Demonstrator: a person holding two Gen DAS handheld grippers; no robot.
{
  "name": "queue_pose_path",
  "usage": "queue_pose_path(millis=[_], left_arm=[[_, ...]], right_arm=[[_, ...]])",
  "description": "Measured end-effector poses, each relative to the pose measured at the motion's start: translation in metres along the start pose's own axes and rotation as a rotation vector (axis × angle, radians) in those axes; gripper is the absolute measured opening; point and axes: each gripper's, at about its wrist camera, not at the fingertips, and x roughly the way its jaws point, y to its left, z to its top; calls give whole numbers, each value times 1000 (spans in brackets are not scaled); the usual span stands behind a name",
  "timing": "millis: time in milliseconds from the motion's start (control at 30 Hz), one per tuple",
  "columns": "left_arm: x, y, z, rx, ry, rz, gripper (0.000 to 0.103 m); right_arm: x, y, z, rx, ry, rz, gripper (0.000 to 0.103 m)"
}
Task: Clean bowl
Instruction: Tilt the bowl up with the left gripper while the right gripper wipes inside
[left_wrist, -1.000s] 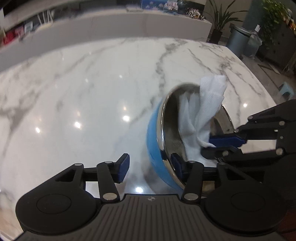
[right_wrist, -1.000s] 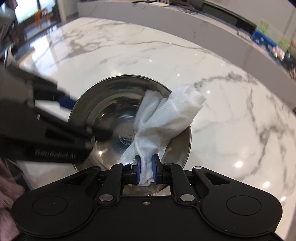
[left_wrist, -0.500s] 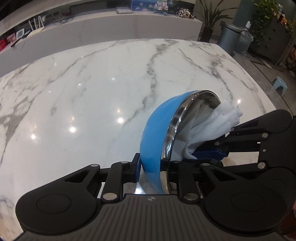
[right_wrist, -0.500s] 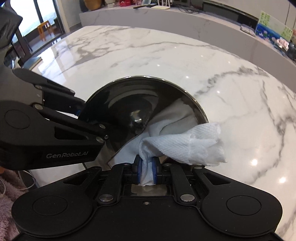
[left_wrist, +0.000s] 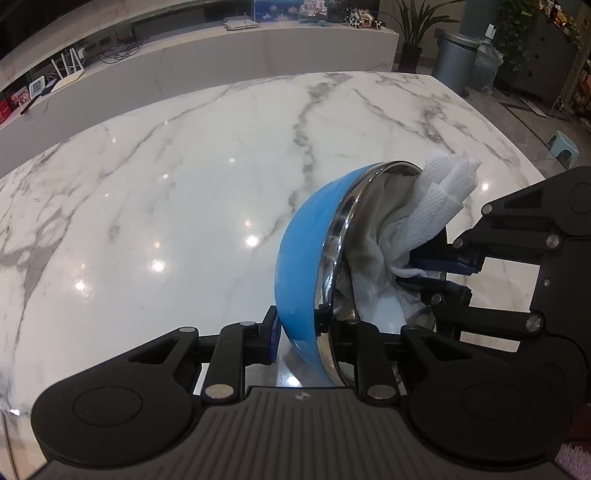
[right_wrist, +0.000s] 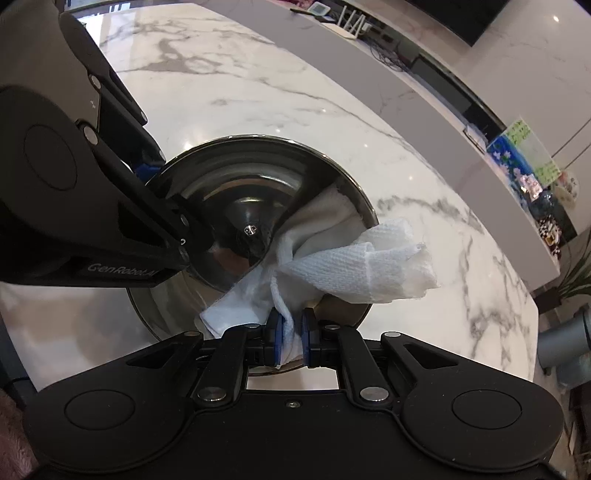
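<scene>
A bowl (left_wrist: 303, 258), blue outside and shiny steel inside (right_wrist: 236, 184), stands tilted up on its edge on the white marble table (left_wrist: 184, 184). My left gripper (left_wrist: 308, 332) is shut on the bowl's near rim, one pad on the blue wall and one inside. In the right wrist view the left gripper (right_wrist: 155, 173) holds the bowl's left rim. My right gripper (right_wrist: 291, 336) is shut on a crumpled white paper towel (right_wrist: 369, 266). The towel (left_wrist: 436, 206) lies against the bowl's inner wall and sticks out over the rim. In the left wrist view the right gripper (left_wrist: 436, 273) reaches in from the right.
The marble table ends at a right edge (left_wrist: 517, 147) above a tiled floor with a small stool (left_wrist: 565, 144). A long counter (left_wrist: 221, 62) with cables and boxes runs behind. A grey bin (left_wrist: 458, 59) and a potted plant (left_wrist: 417, 33) stand beyond the far corner.
The left gripper closed on the bowl's rim and tipped the bowl up on its edge. The right gripper rolled and dragged the towel across the inside toward the rim.
</scene>
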Motion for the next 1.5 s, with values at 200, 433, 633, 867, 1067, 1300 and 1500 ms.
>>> queue_pose_path(millis=[200,433,633,867,1067,1300,1500], left_arm=[[2,2,-1,-21,-17,-14,22],[5,3,-1,-36,-33,-39,21],[3,0,-1,-1,-37,-30,21],[2,-5,0,51,-19,-1,21],[1,-8,1,95,-7,24,21],[2,-3,2,65,-19,-11,25],[10,2,-2,8,-13,-66,26]], right_arm=[[5,-8,-1,61,-1,40,8],[9,-8,-4,93,-10,76,8],[7,-7,-5,101,-24,97,8],[6,2,-2,-17,-11,21,7],[4,1,-2,-84,-14,-46,7],[7,-13,-1,-2,-19,5,8],[12,-24,-5,87,-27,72,8]])
